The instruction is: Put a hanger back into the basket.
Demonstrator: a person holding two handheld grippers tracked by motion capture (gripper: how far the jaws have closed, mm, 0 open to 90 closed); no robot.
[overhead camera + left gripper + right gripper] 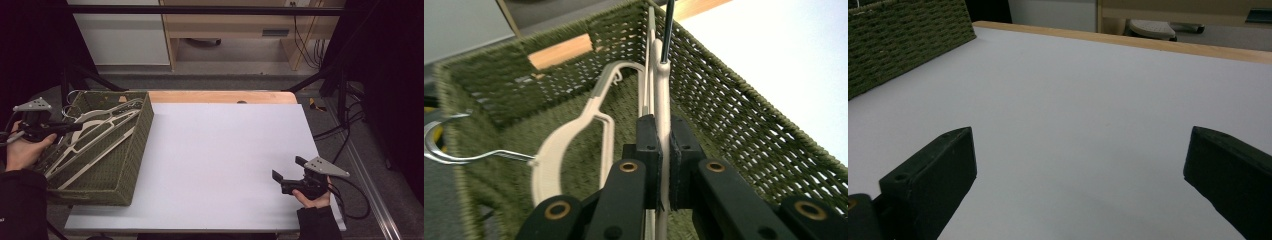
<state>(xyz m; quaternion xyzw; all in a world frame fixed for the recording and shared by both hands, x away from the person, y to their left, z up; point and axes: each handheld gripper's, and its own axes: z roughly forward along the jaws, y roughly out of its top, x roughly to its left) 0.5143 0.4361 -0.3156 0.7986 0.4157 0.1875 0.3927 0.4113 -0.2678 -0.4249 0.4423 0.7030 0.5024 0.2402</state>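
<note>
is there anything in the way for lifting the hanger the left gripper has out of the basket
Partly. The left gripper is shut on a cream hanger inside the green basket. Another hanger lies beside it and the basket wall stands close on the other side. Above it nothing visible blocks a lift.

In the left gripper view, the cream hanger (663,100) clamped in the left gripper (664,150) runs out past the bottom edge, so its lower part is unseen. Beside it in the green basket (744,115), a second hanger's (554,155) metal hook (444,150) is cut by the left edge. From above, the basket's near-left corner hides behind the sleeve (20,205).
</note>
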